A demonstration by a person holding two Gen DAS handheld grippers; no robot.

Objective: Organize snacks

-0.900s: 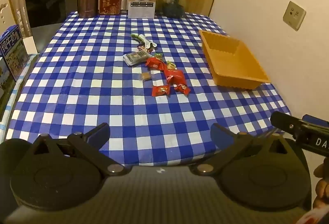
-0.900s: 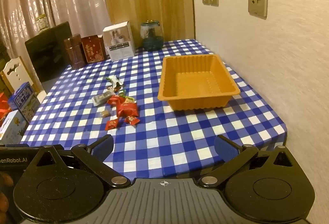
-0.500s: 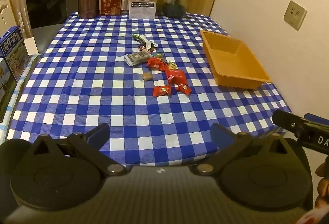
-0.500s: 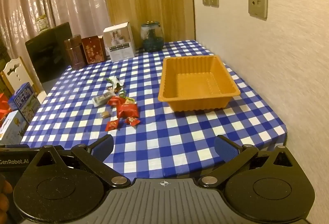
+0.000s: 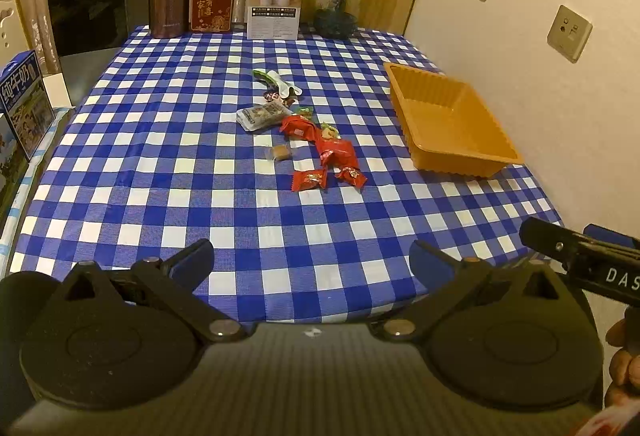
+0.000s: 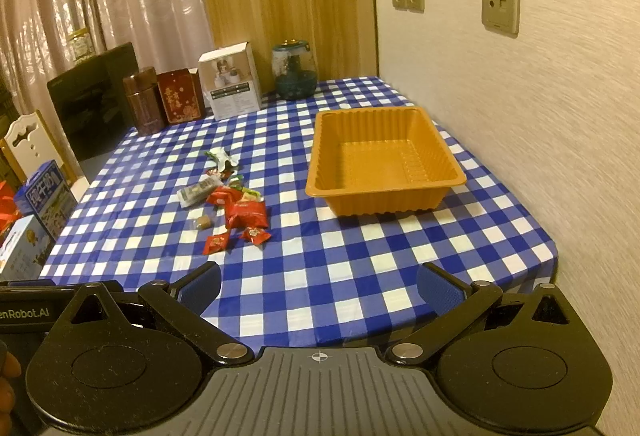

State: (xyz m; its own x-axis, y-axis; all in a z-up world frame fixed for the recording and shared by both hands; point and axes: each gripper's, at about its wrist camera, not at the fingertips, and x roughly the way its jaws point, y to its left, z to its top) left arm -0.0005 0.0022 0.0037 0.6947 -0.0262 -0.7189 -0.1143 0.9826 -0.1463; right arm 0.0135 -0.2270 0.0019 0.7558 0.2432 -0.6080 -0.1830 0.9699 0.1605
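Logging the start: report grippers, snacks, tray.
Left gripper and right gripper open, empty. Snacks loose on the cloth, orange tray empty. Nothing in the way.

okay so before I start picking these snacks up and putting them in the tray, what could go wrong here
The snacks lie bunched and overlapping, so a tool could grab two or knock neighbours away. The small wrapped candy is flat and may slip out. The orange tray looks light and could slide if bumped.
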